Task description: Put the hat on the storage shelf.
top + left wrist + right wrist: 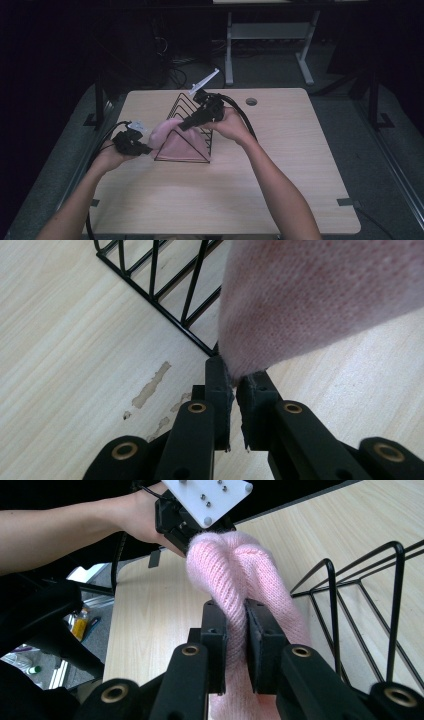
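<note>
Both grippers are clenched on the pink knit cloth (176, 141), which lies against the black wire rack (192, 112) on the desk (280, 190): the left gripper (235, 385) pinches 1 edge, the right gripper (235, 630) a fold. Pulled apart, the knit could snag on the wires, I judge, and drag the rack.

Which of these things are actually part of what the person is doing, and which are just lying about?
In the job:
- pink knitted cloth, pinched at both ends
- black wire rack, with the cloth lying across it
- left claw, shut on the cloth
- right claw, shut on the cloth

Just lying about:
- cable hole in the table
- white table frame on the floor behind
</note>
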{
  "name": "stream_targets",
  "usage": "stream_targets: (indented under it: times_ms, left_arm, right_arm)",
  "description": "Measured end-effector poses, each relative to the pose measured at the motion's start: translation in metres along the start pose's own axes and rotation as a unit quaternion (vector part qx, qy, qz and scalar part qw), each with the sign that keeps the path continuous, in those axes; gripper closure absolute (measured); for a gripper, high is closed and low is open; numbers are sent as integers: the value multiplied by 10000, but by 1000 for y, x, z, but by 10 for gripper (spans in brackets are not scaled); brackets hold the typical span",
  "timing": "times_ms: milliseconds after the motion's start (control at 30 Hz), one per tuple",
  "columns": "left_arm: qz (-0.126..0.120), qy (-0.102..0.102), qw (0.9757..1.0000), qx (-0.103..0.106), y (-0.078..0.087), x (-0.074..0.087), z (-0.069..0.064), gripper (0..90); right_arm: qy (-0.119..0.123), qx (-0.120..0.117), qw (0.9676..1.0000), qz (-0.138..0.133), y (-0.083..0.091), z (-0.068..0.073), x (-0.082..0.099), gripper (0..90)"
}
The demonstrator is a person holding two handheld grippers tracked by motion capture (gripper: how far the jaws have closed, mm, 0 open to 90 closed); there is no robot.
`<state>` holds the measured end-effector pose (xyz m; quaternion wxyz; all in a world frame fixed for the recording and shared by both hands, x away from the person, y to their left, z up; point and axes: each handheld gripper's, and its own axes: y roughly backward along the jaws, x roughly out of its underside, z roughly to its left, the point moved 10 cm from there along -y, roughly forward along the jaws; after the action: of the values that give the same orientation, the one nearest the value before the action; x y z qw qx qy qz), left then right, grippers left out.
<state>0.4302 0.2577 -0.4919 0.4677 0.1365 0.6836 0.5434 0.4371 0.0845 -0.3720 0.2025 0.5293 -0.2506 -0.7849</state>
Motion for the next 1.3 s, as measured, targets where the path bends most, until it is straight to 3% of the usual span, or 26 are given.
stream_targets:
  times_ms: [200,400,567,733,1000,1100,1300]
  left_arm:
    - [24,99,9999,-57,-2,0,3,848]
    - [89,60,9999,-58,-3,2,3,849]
    - [37,84,10000,-20,0,1,1,824]
    - [-47,84,10000,11,5,-1,-2,753]
    - [-219,160,9996,24,16,-2,-6,670]
    - [-291,217,9993,67,17,-2,-7,639]
    - [-345,279,9990,98,18,0,-9,591]
  right_arm:
    - [-49,-41,10000,32,-3,0,6,793]
    - [-14,-63,10000,-13,-5,0,8,780]
    - [-34,-38,9999,-100,-1,1,8,678]
    - [-12,50,9994,-352,14,2,11,574]
    - [-292,372,9977,-475,46,-10,25,452]
    - [-397,482,9962,-608,57,-13,29,430]
    - [-552,722,9940,-607,72,-21,44,387]
